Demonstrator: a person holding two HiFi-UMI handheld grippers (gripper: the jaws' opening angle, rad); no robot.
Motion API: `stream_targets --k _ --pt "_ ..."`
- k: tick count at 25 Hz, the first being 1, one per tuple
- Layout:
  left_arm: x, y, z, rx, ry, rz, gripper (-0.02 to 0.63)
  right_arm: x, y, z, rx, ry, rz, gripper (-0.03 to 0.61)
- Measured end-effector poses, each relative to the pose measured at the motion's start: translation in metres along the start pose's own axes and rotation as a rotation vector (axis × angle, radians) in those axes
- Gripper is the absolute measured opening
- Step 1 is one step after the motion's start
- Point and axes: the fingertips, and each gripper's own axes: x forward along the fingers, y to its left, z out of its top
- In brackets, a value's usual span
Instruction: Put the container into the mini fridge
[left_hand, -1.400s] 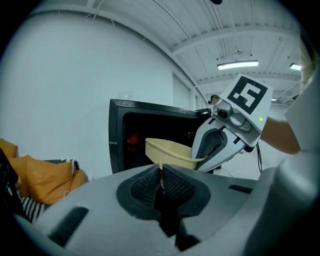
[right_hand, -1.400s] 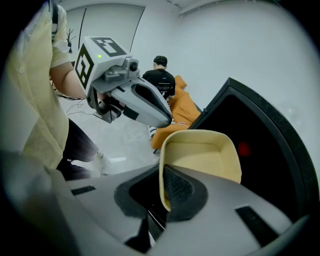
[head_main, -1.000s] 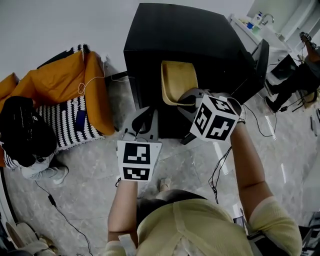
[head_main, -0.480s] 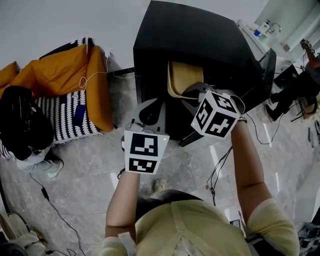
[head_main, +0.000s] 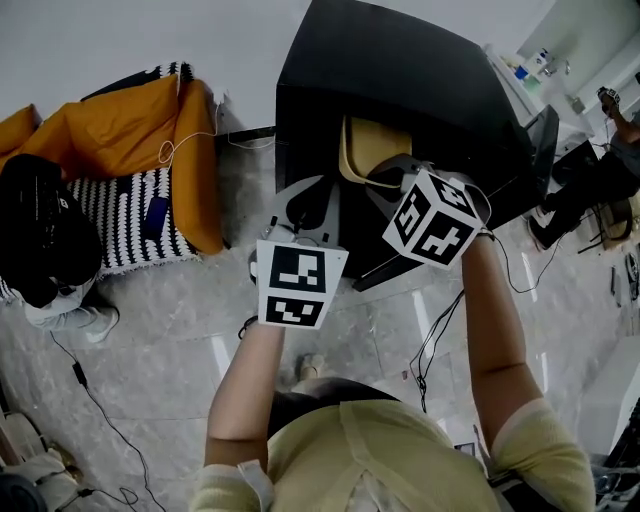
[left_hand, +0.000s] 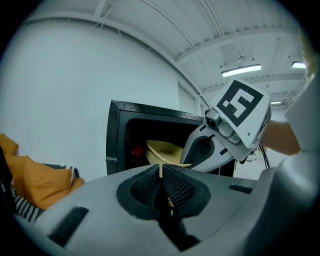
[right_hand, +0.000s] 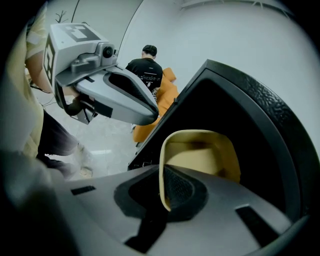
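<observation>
Right gripper (right_hand: 167, 194) clamped on container (right_hand: 200, 155) rim at the open fridge (right_hand: 260, 110); left gripper (left_hand: 161, 181) closed, empty.

Right gripper view: both pads pinch the near wall of the pale yellow container, which stands on edge with its hollow facing the camera and its far part inside the dark fridge mouth. Left gripper view: pads pressed together with only a thin slit, nothing between them; it aims at the fridge front, with the container and right gripper ahead in the opening. Head view: right gripper (head_main: 388, 178) reaches into the black fridge (head_main: 400, 70), container (head_main: 370, 148) just under its top edge; left gripper (head_main: 305, 205) hangs just left, near the fridge front, apart from the container. Orange cushion (head_main: 130, 130) and a seated person (head_main: 40, 240) in black are on the floor, well left.
</observation>
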Motion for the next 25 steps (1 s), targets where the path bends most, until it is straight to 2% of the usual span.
stream_targets --k 13,21,25 --pt "0.029 0.008 0.013 -0.002 -0.073 0.034 0.035 0.009 -0.022 -0.004 0.005 0.003 -0.050 0.034" --pt "0.042 0.002 0.003 -0.016 -0.058 0.009 0.035 0.014 -0.038 -0.004 -0.042 0.000 -0.139 0.034" --pt "0.049 0.005 0.000 -0.032 -0.053 0.004 0.035 0.022 -0.044 -0.004 -0.049 -0.003 -0.142 0.034"
